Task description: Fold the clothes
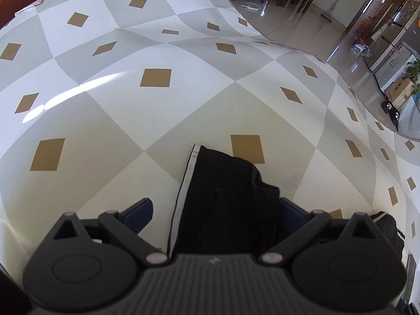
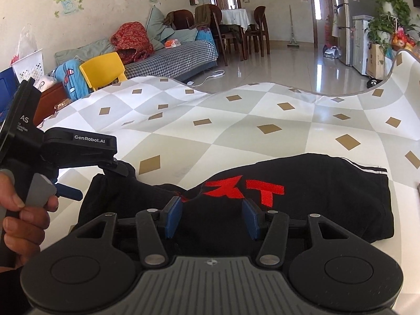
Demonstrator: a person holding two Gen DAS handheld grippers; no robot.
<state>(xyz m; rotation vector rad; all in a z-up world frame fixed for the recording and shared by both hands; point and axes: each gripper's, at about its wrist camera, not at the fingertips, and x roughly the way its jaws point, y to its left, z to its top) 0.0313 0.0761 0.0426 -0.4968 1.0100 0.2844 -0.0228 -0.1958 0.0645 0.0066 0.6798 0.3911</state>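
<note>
A black garment (image 2: 302, 183) with red letters and a white-striped hem lies bunched on the checkered tablecloth (image 2: 236, 120), near the front edge. My right gripper (image 2: 212, 218) hovers over its middle, open, with a blue pad on each side of a fabric fold. In the same view my left gripper (image 2: 99, 182) is held by a hand (image 2: 23, 210) at the garment's left end. Its fingers are spread. In the left wrist view the left gripper (image 1: 216, 210) is wide open, and the garment's (image 1: 223, 197) white-striped edge lies between its fingers.
The tablecloth (image 1: 157, 52) is wavy and ends at the far table edge, with glossy floor (image 2: 288, 60) beyond it. A yellow chair (image 2: 102, 68) and a sofa (image 2: 170, 57) stand behind the table on the left. A fridge (image 2: 349, 21) and plants are at the right.
</note>
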